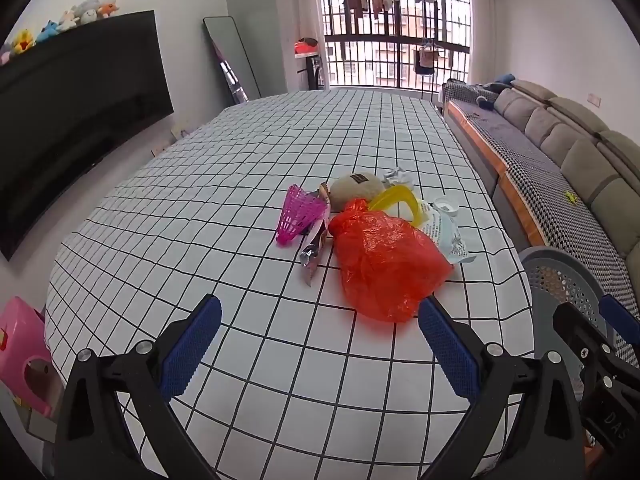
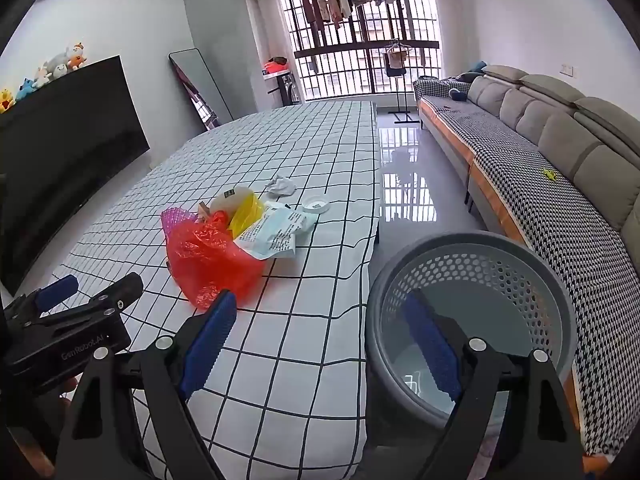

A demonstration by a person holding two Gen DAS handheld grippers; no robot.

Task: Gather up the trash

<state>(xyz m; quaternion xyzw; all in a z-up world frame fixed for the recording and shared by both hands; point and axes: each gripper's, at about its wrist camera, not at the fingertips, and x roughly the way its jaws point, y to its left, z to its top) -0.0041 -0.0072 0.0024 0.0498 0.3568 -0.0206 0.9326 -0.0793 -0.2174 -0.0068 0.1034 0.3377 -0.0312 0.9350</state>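
Note:
A pile of trash lies on the checked tablecloth [image 1: 240, 184]: a red plastic bag [image 1: 384, 260] [image 2: 208, 256], a pink mesh shuttlecock [image 1: 298, 214], a foil wrapper [image 1: 314, 246], a beige pouch [image 1: 356, 190], a yellow plastic piece [image 1: 396, 198] [image 2: 248, 210], a printed packet [image 1: 446, 232] [image 2: 276, 232], crumpled tissue [image 1: 398, 176] [image 2: 282, 186] and a white lid [image 1: 446, 205] [image 2: 316, 204]. My left gripper [image 1: 320, 344] is open and empty, just short of the red bag. My right gripper [image 2: 320, 344] is open and empty, above the table's right edge beside a grey perforated bin [image 2: 472, 320] [image 1: 560, 276].
A long sofa [image 2: 540, 152] runs along the right. A black TV [image 1: 72, 112] hangs on the left wall. A pink stool [image 1: 24, 356] stands left of the table. Glossy floor [image 2: 412, 184] lies between table and sofa.

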